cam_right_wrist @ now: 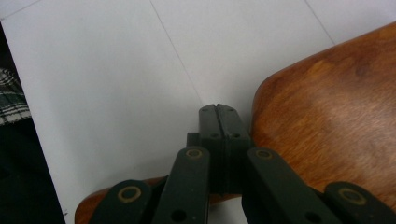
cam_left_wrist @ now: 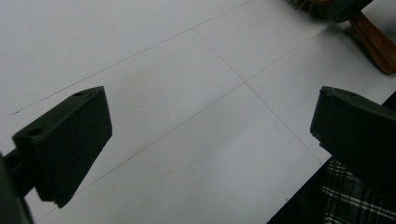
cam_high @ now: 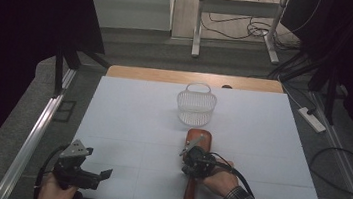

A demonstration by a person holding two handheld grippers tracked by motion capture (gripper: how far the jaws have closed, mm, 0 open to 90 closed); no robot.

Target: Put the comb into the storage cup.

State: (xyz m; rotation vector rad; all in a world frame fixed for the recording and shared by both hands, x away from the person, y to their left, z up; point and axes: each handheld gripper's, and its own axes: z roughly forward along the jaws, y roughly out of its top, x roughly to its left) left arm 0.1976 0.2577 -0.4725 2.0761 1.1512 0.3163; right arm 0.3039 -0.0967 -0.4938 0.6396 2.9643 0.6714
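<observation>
A brown wooden brush [cam_high: 199,138] lies on the white table [cam_high: 126,124], its head toward the basket and its handle toward the front edge. My right gripper [cam_high: 192,151] hovers low over where the head meets the handle. In the right gripper view the gripper [cam_right_wrist: 217,114] is shut, pad against pad, with nothing between them, and the brush's glossy wooden back [cam_right_wrist: 336,121] lies just beneath and to the right. My left gripper [cam_high: 97,178] rests at the table's front left, open over bare table [cam_left_wrist: 210,135]. The brush handle [cam_left_wrist: 373,39] shows at the top right of the left gripper view.
A white mesh basket [cam_high: 196,107] with a loop handle stands upright behind the brush, mid-table toward the far edge. A plaid sleeve [cam_left_wrist: 350,200] reaches in at the front right. Dark stands and cables lie on the floor beyond the table.
</observation>
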